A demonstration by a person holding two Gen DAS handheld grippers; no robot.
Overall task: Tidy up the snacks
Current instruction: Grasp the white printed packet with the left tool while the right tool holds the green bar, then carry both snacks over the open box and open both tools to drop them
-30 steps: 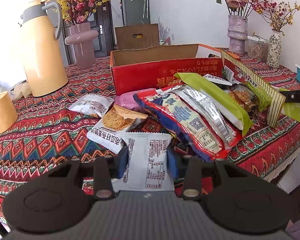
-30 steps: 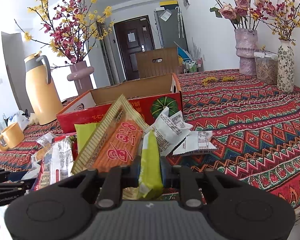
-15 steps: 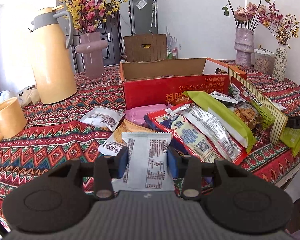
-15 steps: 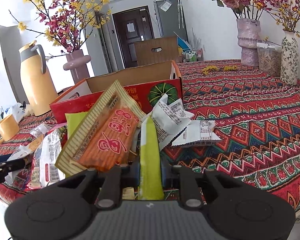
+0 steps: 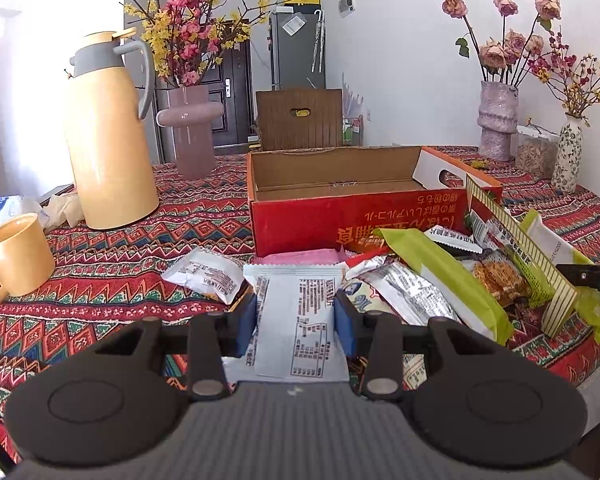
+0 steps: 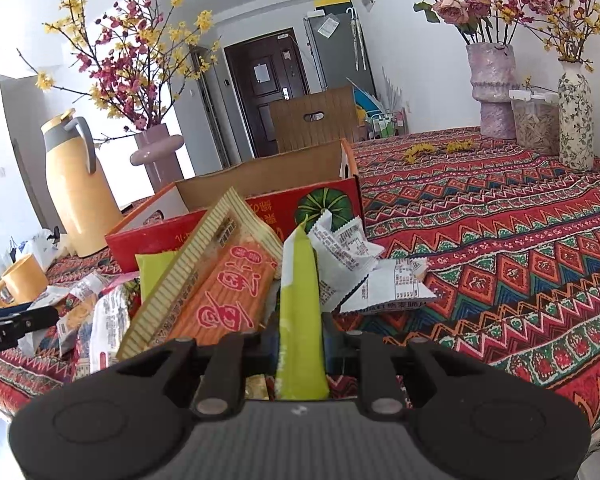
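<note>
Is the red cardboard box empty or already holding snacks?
Empty as far as visible: the red cardboard box shows bare brown interior; its floor is partly hidden.

A yellow thermos jug (image 5: 108,136) with a grey handle stands on the worktop's (image 6: 500,216) patterned red cloth, a yellow mug (image 5: 18,256) near it. Behind, a mauve vase (image 5: 190,132) holds pink and yellow blossom; at right, two vases (image 6: 492,92) of dried roses flank a lidded jar (image 6: 534,126).
</note>
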